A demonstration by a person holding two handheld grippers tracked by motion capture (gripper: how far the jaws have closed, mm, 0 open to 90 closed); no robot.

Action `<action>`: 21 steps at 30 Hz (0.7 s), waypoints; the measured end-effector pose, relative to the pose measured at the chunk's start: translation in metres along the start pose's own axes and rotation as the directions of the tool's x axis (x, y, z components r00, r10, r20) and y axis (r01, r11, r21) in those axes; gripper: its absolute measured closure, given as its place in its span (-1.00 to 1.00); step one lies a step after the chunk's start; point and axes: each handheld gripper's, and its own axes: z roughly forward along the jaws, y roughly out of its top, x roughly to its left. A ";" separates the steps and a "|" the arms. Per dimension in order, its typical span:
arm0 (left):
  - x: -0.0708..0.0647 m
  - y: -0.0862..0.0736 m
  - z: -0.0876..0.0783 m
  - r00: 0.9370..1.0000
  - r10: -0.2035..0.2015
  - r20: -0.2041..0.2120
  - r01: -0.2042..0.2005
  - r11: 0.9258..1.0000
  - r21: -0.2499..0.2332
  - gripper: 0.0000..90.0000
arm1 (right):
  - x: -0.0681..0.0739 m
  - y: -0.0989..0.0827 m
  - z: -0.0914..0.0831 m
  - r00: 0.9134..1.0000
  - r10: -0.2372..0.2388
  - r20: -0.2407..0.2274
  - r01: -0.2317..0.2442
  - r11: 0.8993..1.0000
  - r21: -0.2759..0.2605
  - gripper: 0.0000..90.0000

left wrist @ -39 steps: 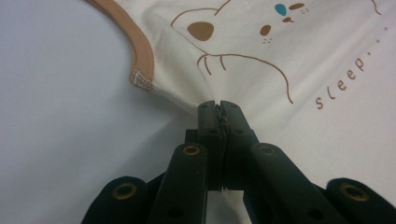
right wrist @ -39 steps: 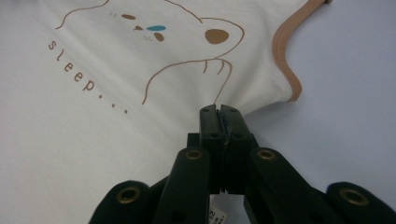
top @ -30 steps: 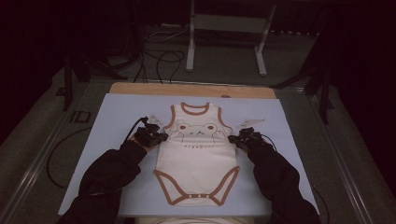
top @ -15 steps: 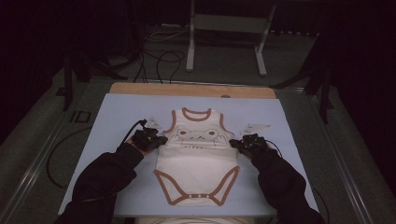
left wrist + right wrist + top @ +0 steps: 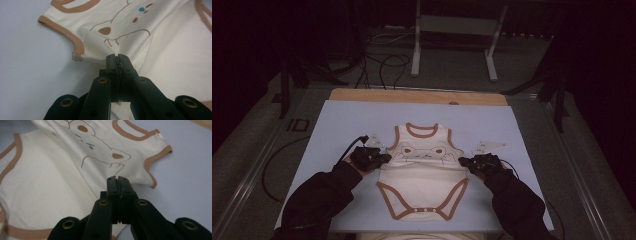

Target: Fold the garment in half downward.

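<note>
A cream baby bodysuit [image 5: 422,172] with brown trim and a bear face lies flat on the pale blue mat [image 5: 337,120], neck away from me. My left gripper [image 5: 384,159] is shut on the bodysuit's side seam just below the armhole; in the left gripper view the jaws pinch the cream edge [image 5: 116,58] beside the brown trim end. My right gripper [image 5: 463,161] is shut on the opposite side seam under the other armhole [image 5: 117,180]. The cloth [image 5: 62,182] ripples slightly between the two grips.
The mat lies on a wooden board [image 5: 417,96] atop a table. Grey three-cornered plates [image 5: 489,146] sit on the grippers. Cables [image 5: 352,147] trail from each hand. Metal stand legs [image 5: 454,45] and floor cables are beyond the far edge.
Both grippers have drawn back toward me with the bodysuit's sides in their jaws, and the garment has slid a little closer to the near edge.
</note>
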 end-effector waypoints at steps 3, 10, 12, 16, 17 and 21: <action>-0.004 -0.003 -0.003 1.000 -0.001 0.012 0.001 1.000 -0.008 0.97 | 0.006 -0.003 -0.005 1.000 -0.005 -0.004 0.005 1.000 -0.012 0.99; -0.013 -0.010 -0.009 0.999 0.012 0.032 -0.012 1.000 -0.003 0.97 | 0.018 -0.009 -0.015 1.000 -0.019 -0.020 0.019 1.000 -0.017 0.99; -0.017 -0.012 -0.010 0.999 0.017 0.036 -0.017 1.000 -0.005 0.97 | 0.019 -0.013 -0.017 1.000 -0.014 -0.026 0.014 1.000 -0.014 0.99; -0.024 -0.018 -0.011 0.999 0.024 0.044 -0.024 1.000 -0.003 0.97 | 0.024 -0.020 -0.019 0.999 0.002 -0.042 -0.003 1.000 -0.011 0.99; -0.025 -0.019 -0.011 0.999 0.023 0.048 -0.023 1.000 -0.003 0.97 | 0.026 -0.022 -0.019 0.999 0.001 -0.042 -0.001 1.000 -0.008 0.99; -0.029 -0.024 -0.010 0.998 0.023 0.064 -0.023 1.000 0.007 0.97 | 0.030 -0.028 -0.021 0.999 0.007 -0.049 -0.007 1.000 -0.005 0.99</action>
